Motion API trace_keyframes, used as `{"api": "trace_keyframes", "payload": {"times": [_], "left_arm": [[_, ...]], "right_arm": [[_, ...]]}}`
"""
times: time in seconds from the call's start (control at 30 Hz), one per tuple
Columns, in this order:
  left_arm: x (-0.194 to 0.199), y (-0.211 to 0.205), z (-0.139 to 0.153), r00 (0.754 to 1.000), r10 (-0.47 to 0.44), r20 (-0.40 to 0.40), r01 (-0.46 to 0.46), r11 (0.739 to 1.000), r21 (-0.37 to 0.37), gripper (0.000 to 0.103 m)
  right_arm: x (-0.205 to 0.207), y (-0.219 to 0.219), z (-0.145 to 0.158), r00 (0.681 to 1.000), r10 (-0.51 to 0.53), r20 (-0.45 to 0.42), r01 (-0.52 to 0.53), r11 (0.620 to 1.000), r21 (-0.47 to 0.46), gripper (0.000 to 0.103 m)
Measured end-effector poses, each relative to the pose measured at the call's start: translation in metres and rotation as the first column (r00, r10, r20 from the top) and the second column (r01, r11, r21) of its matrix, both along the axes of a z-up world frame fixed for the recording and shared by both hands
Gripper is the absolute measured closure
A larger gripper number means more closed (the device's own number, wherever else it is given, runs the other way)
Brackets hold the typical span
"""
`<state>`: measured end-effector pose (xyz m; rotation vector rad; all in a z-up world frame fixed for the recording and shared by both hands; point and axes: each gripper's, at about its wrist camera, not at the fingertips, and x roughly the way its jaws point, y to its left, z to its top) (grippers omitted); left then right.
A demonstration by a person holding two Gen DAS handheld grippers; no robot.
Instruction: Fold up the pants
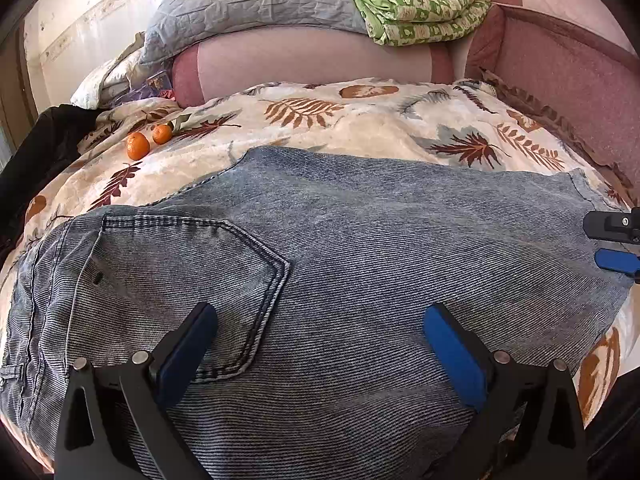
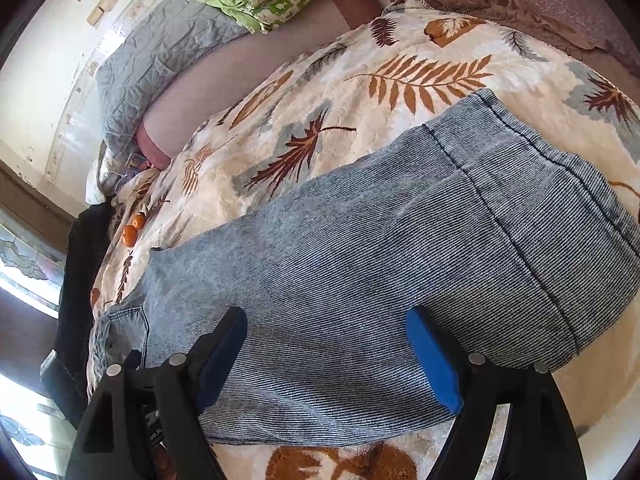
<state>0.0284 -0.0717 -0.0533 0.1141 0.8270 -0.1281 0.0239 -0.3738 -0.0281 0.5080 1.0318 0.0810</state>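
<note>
Nearest the lens, the left gripper (image 1: 320, 320) hangs spread and empty over the jeans (image 1: 340, 240), just right of the back pocket (image 1: 180, 280). The jeans lie flat on the leaf-print blanket (image 1: 360, 120), legs apparently already doubled. Rightward, the right gripper (image 2: 326, 328) gapes empty above the hem end; cross folds remain.

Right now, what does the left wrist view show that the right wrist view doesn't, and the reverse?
Left wrist only: the jeans' back pocket up close, and the right gripper at the frame edge. Right wrist only: the hem end of the jeans and a patterned window. Both: the jeans lying on the leaf-print blanket, two oranges, the green quilt, each gripper open above the denim.
</note>
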Motion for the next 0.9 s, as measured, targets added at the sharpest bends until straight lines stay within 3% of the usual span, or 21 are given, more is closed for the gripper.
{"api": "trace_keyframes", "payload": {"times": [0.23,0.4,0.47,0.53,0.67,0.77,0.9], "left_arm": [[0.001,0.000,0.001,1.000,-0.001,-0.012,0.001,1.000,0.000,0.000],[0.002,0.003,0.003,0.999,-0.003,-0.036,0.002,1.000,-0.020,0.000],[0.001,0.006,0.006,0.999,0.000,-0.045,-0.002,0.999,-0.043,0.000],[0.001,0.011,0.009,0.998,0.005,-0.057,-0.010,0.997,-0.081,0.000],[0.002,0.017,0.013,0.997,0.020,-0.078,-0.031,0.990,-0.136,0.000],[0.002,0.016,0.014,0.997,0.025,-0.079,-0.036,0.990,-0.139,0.000],[0.000,0.012,0.011,0.997,0.016,-0.074,-0.023,0.994,-0.103,0.000]], "right_arm": [[0.000,-0.005,0.001,1.000,-0.012,0.013,0.012,1.000,0.023,0.019],[-0.029,-0.035,0.031,0.976,-0.125,0.180,0.117,0.992,0.054,0.019],[-0.052,-0.056,0.035,0.955,-0.210,0.208,0.184,0.974,0.134,0.019],[-0.074,-0.076,0.030,0.945,-0.278,0.173,0.241,0.948,0.210,0.019],[-0.101,-0.102,0.016,0.938,-0.336,0.086,0.304,0.916,0.260,0.019],[-0.107,-0.117,0.005,0.934,-0.355,0.029,0.331,0.894,0.302,0.019],[-0.105,-0.127,0.001,0.920,-0.391,0.017,0.363,0.868,0.340,0.019]]}}
